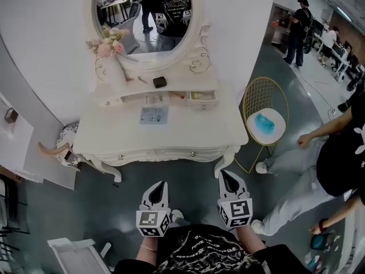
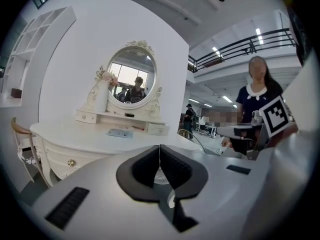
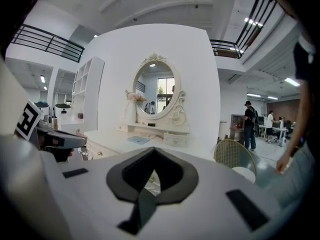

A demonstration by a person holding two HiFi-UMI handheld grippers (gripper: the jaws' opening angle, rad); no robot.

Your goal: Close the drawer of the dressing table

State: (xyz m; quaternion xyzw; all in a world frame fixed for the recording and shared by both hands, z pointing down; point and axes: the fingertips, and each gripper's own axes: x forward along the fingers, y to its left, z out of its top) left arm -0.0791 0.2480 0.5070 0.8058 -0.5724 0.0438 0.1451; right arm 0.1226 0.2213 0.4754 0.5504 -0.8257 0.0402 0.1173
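**A:** Where is the drawer?

**B:** The drawer (image 1: 203, 100) sits at the right end of the low shelf (image 1: 171, 91) under the oval mirror (image 1: 149, 16), at the back of the white surface (image 1: 199, 131). It stands pulled out from the shelf front. A card (image 1: 154, 115) lies flat on the surface just before it, and a vase (image 1: 113, 67) of pink flowers stands at the shelf's left end.

**A:** And the two grippers?

**B:** Both hang over the grey floor (image 1: 188, 181) in front of the surface, side by side, touching nothing. The left gripper (image 1: 163, 185) points toward the front edge, and its fingers (image 2: 142, 168) are pressed together with nothing between them. The right gripper (image 1: 224, 174) sits nearer the right front leg, and its fingers (image 3: 130, 176) are likewise closed and empty.

**A:** Anything else nearby?

**B:** A gold wire chair (image 1: 265, 113) stands just right of the surface. A bystander (image 1: 325, 164) stands at the right, beyond the chair.
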